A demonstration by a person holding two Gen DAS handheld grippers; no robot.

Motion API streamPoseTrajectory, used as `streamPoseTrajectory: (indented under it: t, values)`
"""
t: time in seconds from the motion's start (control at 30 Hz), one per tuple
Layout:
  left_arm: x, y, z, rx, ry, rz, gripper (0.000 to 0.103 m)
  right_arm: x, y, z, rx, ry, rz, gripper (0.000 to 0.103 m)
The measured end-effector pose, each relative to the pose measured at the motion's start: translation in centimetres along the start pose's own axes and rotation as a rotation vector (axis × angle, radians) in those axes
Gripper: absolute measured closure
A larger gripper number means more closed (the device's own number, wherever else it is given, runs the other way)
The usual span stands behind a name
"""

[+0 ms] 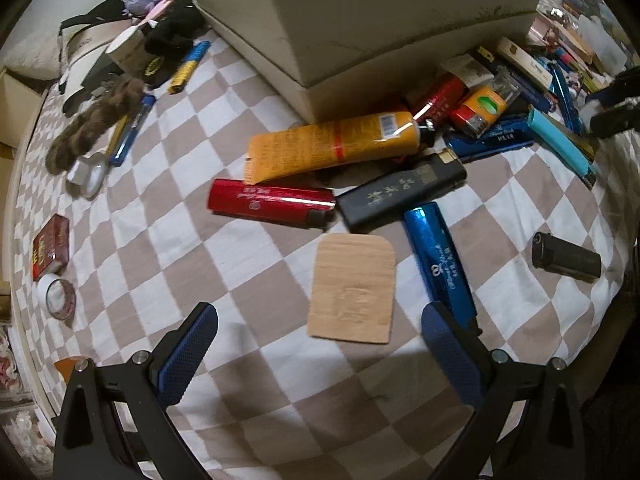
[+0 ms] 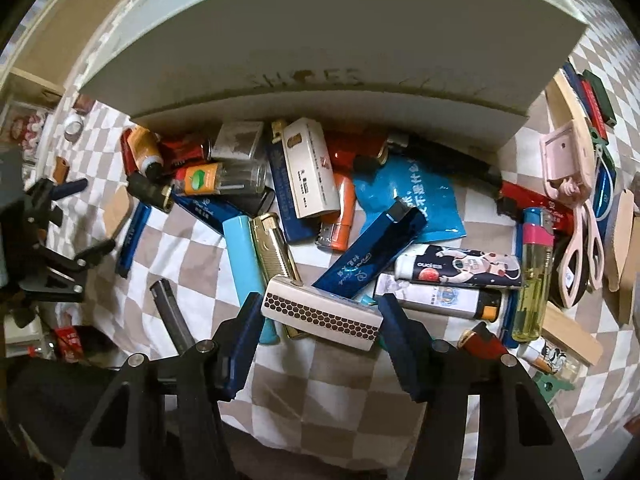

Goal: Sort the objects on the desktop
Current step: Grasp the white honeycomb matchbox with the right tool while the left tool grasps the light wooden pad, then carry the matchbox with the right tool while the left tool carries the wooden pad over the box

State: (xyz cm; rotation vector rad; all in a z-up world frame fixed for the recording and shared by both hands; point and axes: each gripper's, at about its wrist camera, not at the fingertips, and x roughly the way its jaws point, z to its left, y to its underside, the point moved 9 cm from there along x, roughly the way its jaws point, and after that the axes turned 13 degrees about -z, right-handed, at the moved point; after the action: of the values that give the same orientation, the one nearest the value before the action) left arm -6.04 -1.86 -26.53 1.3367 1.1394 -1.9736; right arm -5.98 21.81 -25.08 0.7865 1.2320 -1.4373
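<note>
We work over a brown-and-white checked cloth [image 2: 320, 380] strewn with lighters, boxes and tubes in front of a large pale cardboard box [image 2: 320, 52]. In the right wrist view, the right gripper [image 2: 320, 316] brackets a white matchbox with a honeycomb striking strip [image 2: 320, 312], lying on top of a gold metal lighter [image 2: 274, 248] and a light blue plastic lighter [image 2: 244, 256]; both blue pads appear to touch the box ends, so we read this as a grip closed on it at a middling width, though how firm we cannot tell. The matchbox sits at the near edge of the pile, tilted, its left end higher. The left gripper [image 1: 320, 344] hangs over bare cloth with jaws spread wide and nothing between them; a tan rectangular patch [image 1: 352, 288] lies just beyond its fingertips, a shiny blue lighter [image 1: 436, 256] beside its right finger, and a red lighter [image 1: 272, 202] and a black lighter with gold lettering [image 1: 400, 196] farther out. We judge the step in hand to be picking one item from the heap, early in the sort, since most of the pile is unsorted. The next move calls for a straight lift, keeping the box level so it does not pivot between the pads or drag the lighters beneath, then carrying it to its group; which place that is, the views do not tell.
</note>
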Motion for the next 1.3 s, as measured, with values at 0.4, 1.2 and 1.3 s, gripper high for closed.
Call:
streamPoseTrajectory:
  t: [0.4, 1.2, 1.3]
  values:
    - [1.2, -0.4, -0.7, -0.086, 0.071, 0.017, 0.034, -2.6, -1.4, 0.6, 0.038, -0.06, -0.045, 0.043]
    - [-8.8, -5.1, 2.8, -0.36, 0.096, -0.21, 0.06, -9.7, -5.8, 2.5, 0.087, -0.202, -0.241, 0.043]
    - [-10.2, -7.2, 3.5, -0.374, 0.101, -0.264, 0.06, -11.4, -7.3, 3.0, 0.101, -0.23, -0.299, 0.043]
